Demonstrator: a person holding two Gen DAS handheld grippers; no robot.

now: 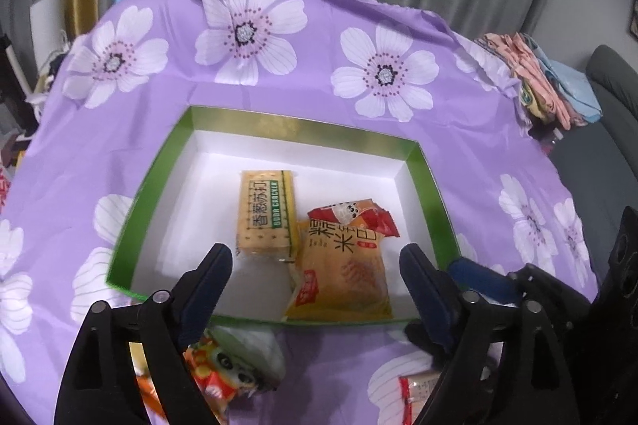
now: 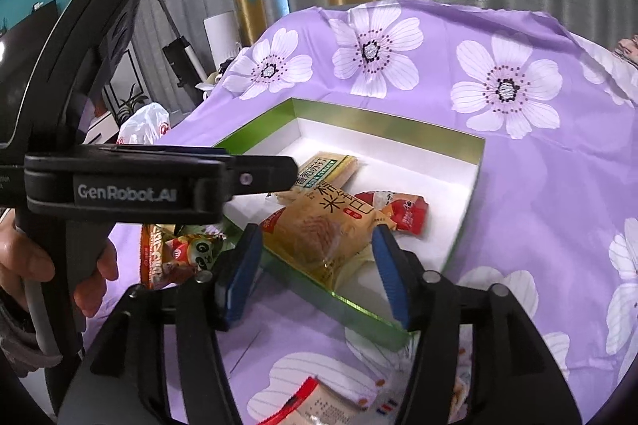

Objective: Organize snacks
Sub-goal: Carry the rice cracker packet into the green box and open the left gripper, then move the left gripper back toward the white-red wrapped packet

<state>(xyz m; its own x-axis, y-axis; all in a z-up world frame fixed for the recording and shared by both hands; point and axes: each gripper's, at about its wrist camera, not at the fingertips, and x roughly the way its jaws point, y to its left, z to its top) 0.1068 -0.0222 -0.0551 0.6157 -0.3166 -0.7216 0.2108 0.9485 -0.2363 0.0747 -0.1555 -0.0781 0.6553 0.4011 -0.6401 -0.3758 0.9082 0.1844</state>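
Snacks: orange rice-cracker packet [image 2: 319, 229] lies in the green box [image 1: 430, 185], between the released right tongs [image 2: 315, 269]. Left tongs [image 1: 315, 265] released, empty, above it. Advise withdrawing upward, clear of the box wall.

Green-rimmed box [image 1: 428, 182], white inside, holds three packets — soda crackers [image 1: 266, 213] lying flat; orange rice-crust pouch [image 1: 343, 277] beside; red packet [image 1: 359, 215], perhaps partly tucked under.
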